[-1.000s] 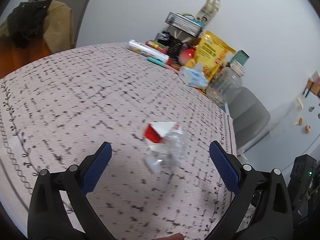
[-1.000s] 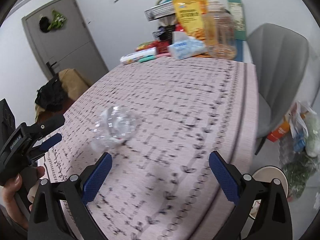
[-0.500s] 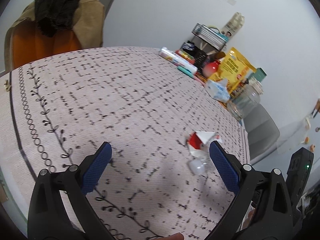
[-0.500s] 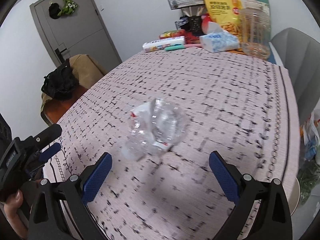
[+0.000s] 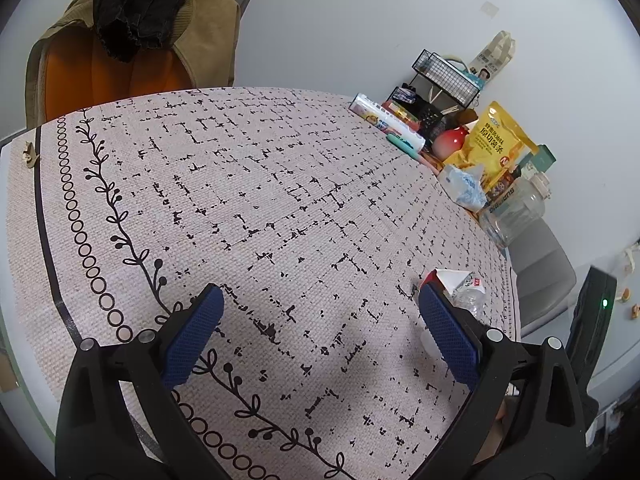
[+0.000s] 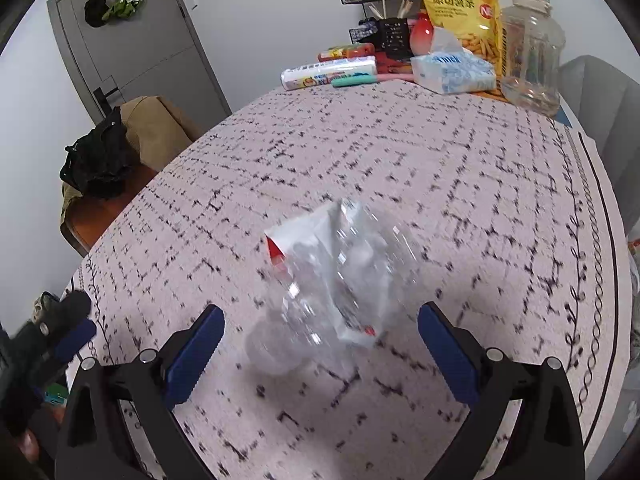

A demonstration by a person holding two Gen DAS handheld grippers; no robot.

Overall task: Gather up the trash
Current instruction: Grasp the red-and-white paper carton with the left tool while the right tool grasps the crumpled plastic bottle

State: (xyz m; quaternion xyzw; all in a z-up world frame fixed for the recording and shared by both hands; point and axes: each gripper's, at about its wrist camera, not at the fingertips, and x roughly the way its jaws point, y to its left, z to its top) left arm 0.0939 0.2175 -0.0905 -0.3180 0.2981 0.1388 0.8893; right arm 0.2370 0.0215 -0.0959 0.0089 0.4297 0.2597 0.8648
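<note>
A crushed clear plastic bottle (image 6: 336,280) with a torn red and white label lies on the patterned tablecloth (image 6: 460,176). My right gripper (image 6: 318,344) is open, and the bottle's lower end lies between its blue pads without touching them. In the left wrist view the bottle (image 5: 460,286) sits near the table's right edge, partly hidden behind the right finger. My left gripper (image 5: 320,332) is open and empty over bare cloth, to the left of the bottle.
At the table's far end stand a yellow snack bag (image 6: 460,4), a tissue pack (image 6: 452,70), a clear jug (image 6: 532,48), a roll of bags (image 6: 328,72) and a wire rack (image 5: 444,80). A chair with clothes (image 5: 132,36) stands beyond the table, a grey chair (image 5: 540,268) to the right.
My right gripper has closed in on the bottle, which now lies between its fingers. My left gripper has swung left and back, so the bottle slid to its right finger.
</note>
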